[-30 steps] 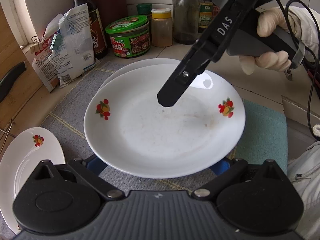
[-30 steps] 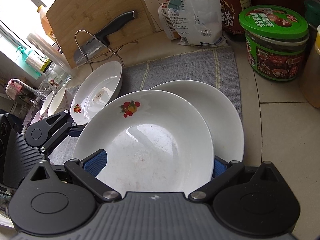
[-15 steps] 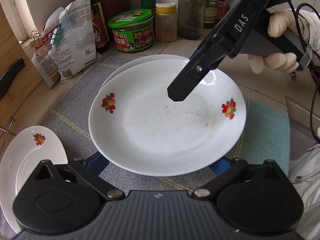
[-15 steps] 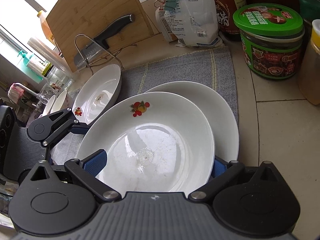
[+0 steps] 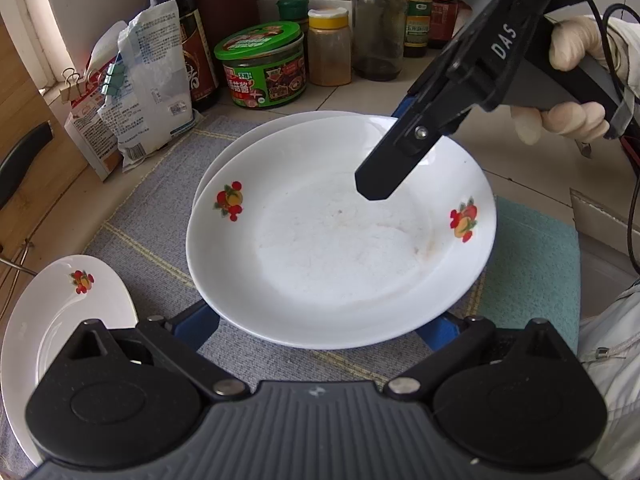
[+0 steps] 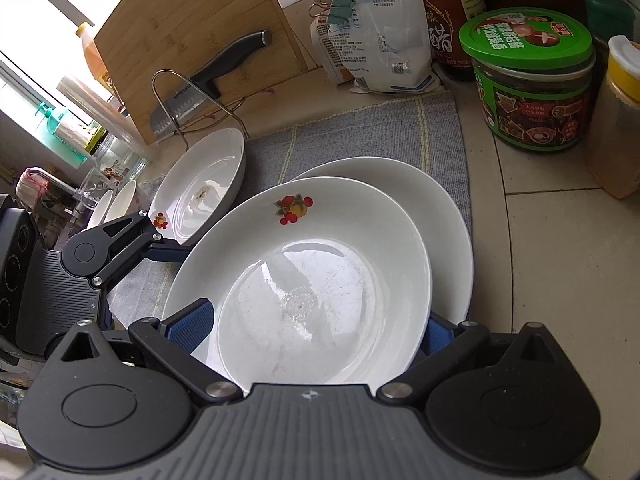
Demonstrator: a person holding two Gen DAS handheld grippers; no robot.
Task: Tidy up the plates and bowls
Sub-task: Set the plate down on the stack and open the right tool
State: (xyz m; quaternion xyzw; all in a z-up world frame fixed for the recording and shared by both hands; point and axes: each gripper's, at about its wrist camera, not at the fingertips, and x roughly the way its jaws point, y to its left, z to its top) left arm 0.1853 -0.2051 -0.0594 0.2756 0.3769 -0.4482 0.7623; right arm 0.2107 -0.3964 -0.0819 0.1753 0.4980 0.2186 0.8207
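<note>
A white plate with fruit prints [image 5: 340,248] [image 6: 320,280] sits tilted over a plain white plate [image 5: 256,132] [image 6: 444,220] on the grey mat [image 5: 160,200]. My left gripper [image 5: 316,316] is spread wide at the plate's near rim. Its blue fingers [image 5: 198,326] run under the plate, so the tips are hidden. My right gripper [image 6: 314,320] is spread the same way at the opposite rim, fingers [image 6: 192,320] also under the plate. In the left wrist view its black linkage [image 5: 400,152] hangs over the plate. A third fruit-print plate [image 5: 52,320] [image 6: 200,184] lies to the left.
A green-lidded jar [image 5: 264,64], bottles, a yellow-capped jar [image 5: 330,48] and a clipped bag [image 5: 148,88] line the back. A cutting board [image 6: 192,32] with a knife [image 6: 216,76] stands far left, small bowls [image 6: 116,204] beyond. A teal cloth [image 5: 532,280] lies right. A gloved hand [image 5: 572,116] holds the right gripper.
The fruit-print plate has shifted slightly right and away in the left wrist view, together with the right gripper. The grippers' fingers stay spread as before.
</note>
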